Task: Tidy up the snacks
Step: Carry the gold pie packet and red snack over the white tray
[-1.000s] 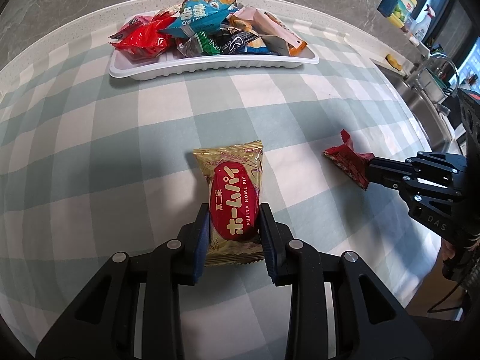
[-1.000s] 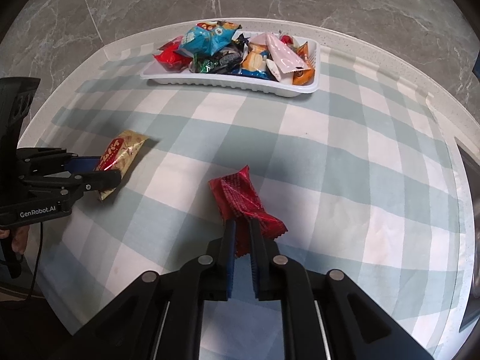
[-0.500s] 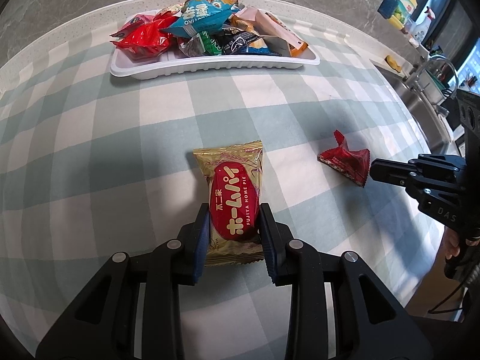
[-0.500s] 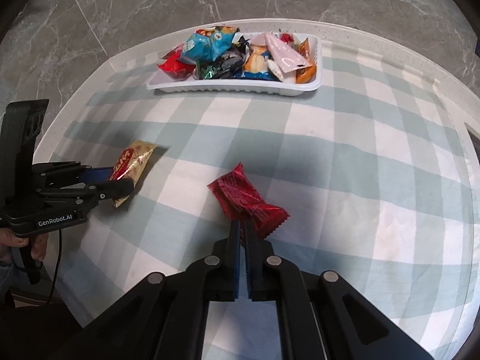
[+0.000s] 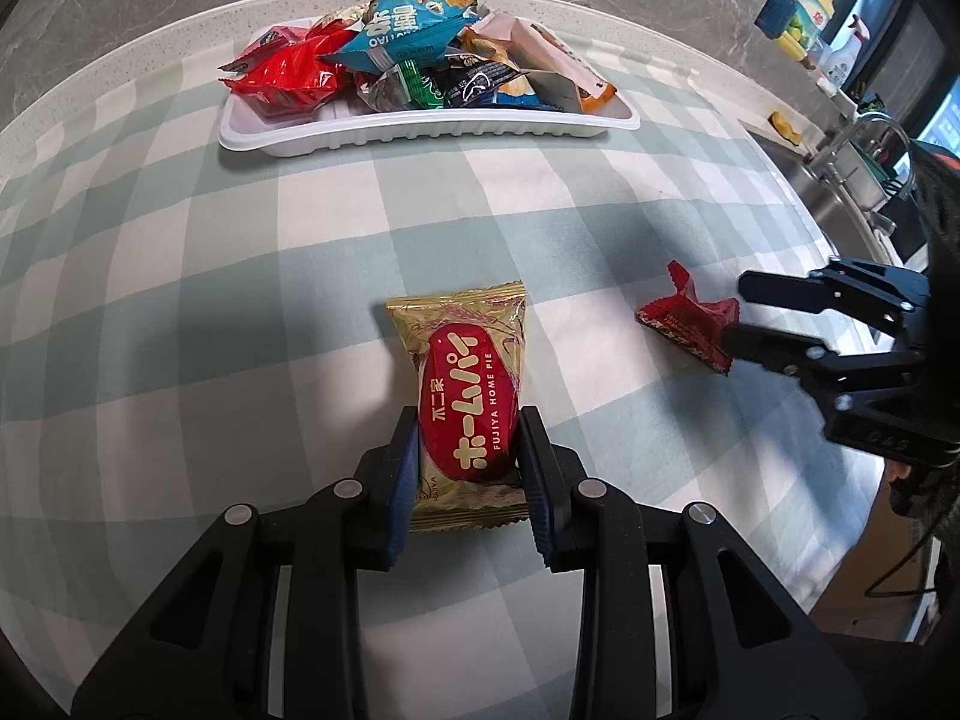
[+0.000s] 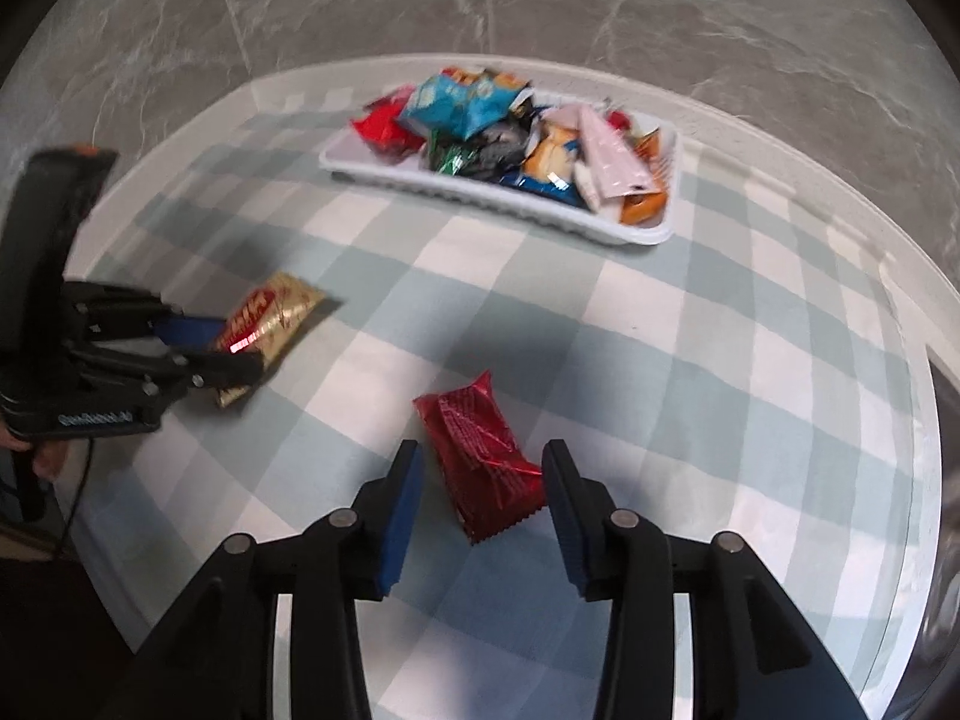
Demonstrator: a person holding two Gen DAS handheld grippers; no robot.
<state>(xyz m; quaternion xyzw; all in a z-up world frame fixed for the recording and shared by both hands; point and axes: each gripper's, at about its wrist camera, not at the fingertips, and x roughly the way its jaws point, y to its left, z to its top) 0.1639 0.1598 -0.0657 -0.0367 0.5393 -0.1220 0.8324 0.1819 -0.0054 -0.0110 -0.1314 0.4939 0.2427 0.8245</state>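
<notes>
Left gripper point(image 5: 468, 456) clamps gold "FUJIYA HOME PIE" packet point(image 5: 465, 396); right gripper point(image 6: 483, 483) opening around red wrapper point(image 6: 480, 450)

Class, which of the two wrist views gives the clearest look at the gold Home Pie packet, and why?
The left wrist view: the gold Home Pie packet sits centred, sharp, label readable, pinched by the left gripper. The right wrist view shows it small, blurred, at the left edge.

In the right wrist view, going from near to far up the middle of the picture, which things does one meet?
Right gripper, jaws opening around the red snack packet → red snack packet lying on the checked tablecloth → white tray piled with snacks → grey marble floor.
</notes>
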